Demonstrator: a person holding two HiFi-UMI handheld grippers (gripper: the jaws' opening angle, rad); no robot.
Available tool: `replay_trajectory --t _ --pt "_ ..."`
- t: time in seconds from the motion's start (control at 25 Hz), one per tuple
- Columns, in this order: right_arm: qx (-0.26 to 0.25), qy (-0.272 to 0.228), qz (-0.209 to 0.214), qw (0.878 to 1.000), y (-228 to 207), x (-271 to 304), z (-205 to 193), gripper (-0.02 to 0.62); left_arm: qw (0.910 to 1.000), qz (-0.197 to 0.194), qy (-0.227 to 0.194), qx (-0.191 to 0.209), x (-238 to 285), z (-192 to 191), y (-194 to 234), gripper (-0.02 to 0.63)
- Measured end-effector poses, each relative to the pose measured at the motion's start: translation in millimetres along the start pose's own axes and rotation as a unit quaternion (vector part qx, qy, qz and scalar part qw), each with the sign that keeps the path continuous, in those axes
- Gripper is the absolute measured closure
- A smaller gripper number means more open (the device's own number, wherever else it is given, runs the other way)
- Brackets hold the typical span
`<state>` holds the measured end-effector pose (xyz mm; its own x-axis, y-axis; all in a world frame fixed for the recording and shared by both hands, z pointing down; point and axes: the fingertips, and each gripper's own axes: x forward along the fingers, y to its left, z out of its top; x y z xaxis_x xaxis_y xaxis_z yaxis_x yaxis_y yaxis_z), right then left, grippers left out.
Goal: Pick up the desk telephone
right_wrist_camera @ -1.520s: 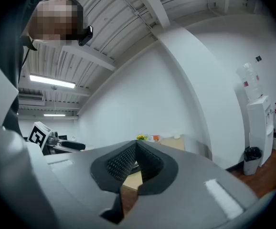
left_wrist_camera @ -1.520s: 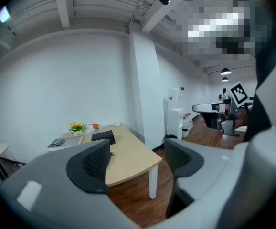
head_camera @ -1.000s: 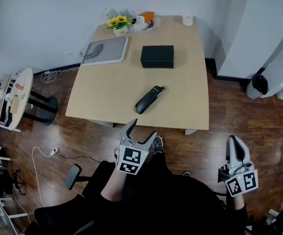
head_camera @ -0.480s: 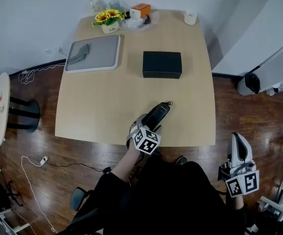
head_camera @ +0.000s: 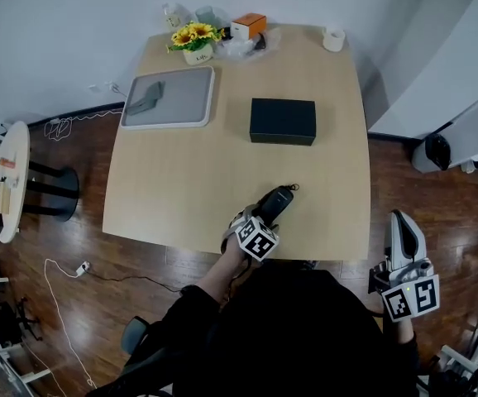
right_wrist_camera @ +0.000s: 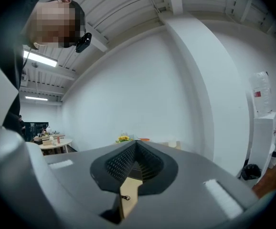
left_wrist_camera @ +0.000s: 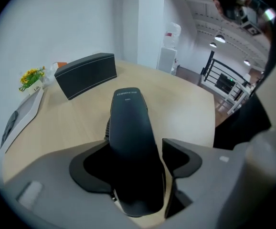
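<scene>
I am setting my left gripper [head_camera: 255, 223] over the near end of the desk telephone [left_wrist_camera: 131, 137], which is lying flat on the tabletop [head_camera: 189, 172] close to its front edge. My fingers are standing apart around it: one pad is sitting against its side, while a sliver of tabletop is showing between it and the other pad. Beyond it, a black box [head_camera: 283, 121] is resting mid-table. I am holding my right gripper [head_camera: 399, 223] off to the side over the wooden floor [head_camera: 140, 279], fingers pressed together with nothing between them.
</scene>
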<state>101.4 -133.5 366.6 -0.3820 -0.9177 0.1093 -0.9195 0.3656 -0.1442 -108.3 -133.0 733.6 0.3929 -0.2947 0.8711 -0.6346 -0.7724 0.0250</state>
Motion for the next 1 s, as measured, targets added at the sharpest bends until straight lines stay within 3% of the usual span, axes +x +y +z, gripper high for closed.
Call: replay_trajectory --t 0.16,0.28,0.4,0.52,0.64,0.8,0.92,1.0 --pt "0.004 0.0 0.01 1.0 -5 6 -1 0.595 0.9993 0.027 0.008 0.026 6 -4 2 0.29" --pt "0.012 0.004 0.006 1.0 -13 6 -7 0.595 0.9993 0.031 -0.011 0.019 5 -3 6 0.3" --pt "0.018 0.008 0.004 1.0 -20 4 -12 0.595 0.9993 0.019 -0.02 -0.027 2 -2 7 0.337" --pt "0.021 0.003 0.004 1.0 -26 4 -10 0.595 0.9935 -0.012 -0.028 -0.11 -11 6 10 0.341" --pt "0.025 -0.001 0.007 1.0 -31 6 -9 0.595 0.9851 -0.007 -0.081 -0.152 -50 35 22 0.341" --pt "0.027 -0.005 0.023 0.999 -32 12 -8 0.595 0.9658 0.038 -0.215 -0.141 -149 111 42 0.341" --pt "0.027 -0.008 0.037 0.999 -29 19 -6 0.595 0.9394 0.092 -0.309 -0.116 -233 158 54 0.339" --pt "0.027 -0.011 0.047 0.998 -26 22 -5 0.595 0.923 0.117 -0.35 -0.107 -275 174 56 0.339"
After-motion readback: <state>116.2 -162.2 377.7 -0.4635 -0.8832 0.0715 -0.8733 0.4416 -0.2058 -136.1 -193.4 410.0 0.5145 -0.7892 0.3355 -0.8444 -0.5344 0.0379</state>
